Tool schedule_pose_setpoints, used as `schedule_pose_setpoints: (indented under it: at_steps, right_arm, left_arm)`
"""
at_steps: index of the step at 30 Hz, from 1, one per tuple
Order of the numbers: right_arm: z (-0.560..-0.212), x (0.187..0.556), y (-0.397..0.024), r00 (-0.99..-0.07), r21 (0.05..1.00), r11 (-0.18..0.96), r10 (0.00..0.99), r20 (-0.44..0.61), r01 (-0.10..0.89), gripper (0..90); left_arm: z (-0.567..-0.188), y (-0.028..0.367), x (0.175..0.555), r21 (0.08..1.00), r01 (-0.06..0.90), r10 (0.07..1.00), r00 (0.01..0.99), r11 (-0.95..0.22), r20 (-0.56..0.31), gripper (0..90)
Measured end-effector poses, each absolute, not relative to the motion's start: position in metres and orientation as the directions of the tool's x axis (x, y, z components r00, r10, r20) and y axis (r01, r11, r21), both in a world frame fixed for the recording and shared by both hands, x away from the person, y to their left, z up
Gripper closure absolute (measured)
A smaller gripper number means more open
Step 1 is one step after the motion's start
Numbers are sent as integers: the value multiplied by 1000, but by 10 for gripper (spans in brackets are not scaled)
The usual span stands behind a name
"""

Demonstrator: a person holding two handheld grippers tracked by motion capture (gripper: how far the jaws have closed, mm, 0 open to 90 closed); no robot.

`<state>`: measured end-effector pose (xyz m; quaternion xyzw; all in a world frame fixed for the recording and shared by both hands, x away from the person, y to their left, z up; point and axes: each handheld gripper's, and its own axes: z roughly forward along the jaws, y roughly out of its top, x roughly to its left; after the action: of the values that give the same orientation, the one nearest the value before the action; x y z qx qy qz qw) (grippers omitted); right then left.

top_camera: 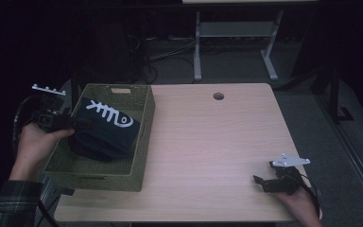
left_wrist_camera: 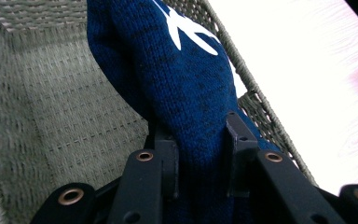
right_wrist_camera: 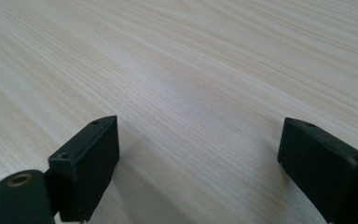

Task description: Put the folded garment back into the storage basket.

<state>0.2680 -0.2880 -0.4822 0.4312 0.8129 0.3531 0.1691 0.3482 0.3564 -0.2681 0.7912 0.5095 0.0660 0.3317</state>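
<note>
- High view: at left of frame, the left gripper (top_camera: pixel 78 122) pinches a navy knit garment (top_camera: pixel 106 130) inside the green woven basket (top_camera: pixel 99 177); the right gripper (top_camera: pixel 260 181) rests lower right on the wooden table (top_camera: pixel 208 142).
- Left gripper view: jaws clamped on the blue knit at centre.
- Right gripper view: jaws spread wide over bare wood.

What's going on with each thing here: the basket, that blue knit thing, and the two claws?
Basket: upright on the table, open-topped, holding the sweater.
Sweater: bunched inside the basket, pinched at one edge.
Left gripper: shut on the sweater.
Right gripper: open, holding nothing, low over the table.
</note>
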Motion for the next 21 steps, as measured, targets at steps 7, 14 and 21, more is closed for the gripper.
schedule_pose_setpoints:
  at_steps: [7, 14, 21]
  right_arm:
    - [-482, 268, -288, -571, 720, 379, 820, 30, 582, 123]
    - [-482, 268, -288, -571, 720, 379, 820, 29, 581, 123]
    - [-482, 268, -288, -571, 719, 379, 821, 30, 583, 123]
  left_arm:
    - [-284, 352, 354, 574, 776, 847, 470, -262, -249, 716]
    - [-294, 351, 358, 564, 785, 847, 464, -257, -259, 716]
    - [-306, 351, 364, 552, 793, 847, 460, -257, -266, 715]
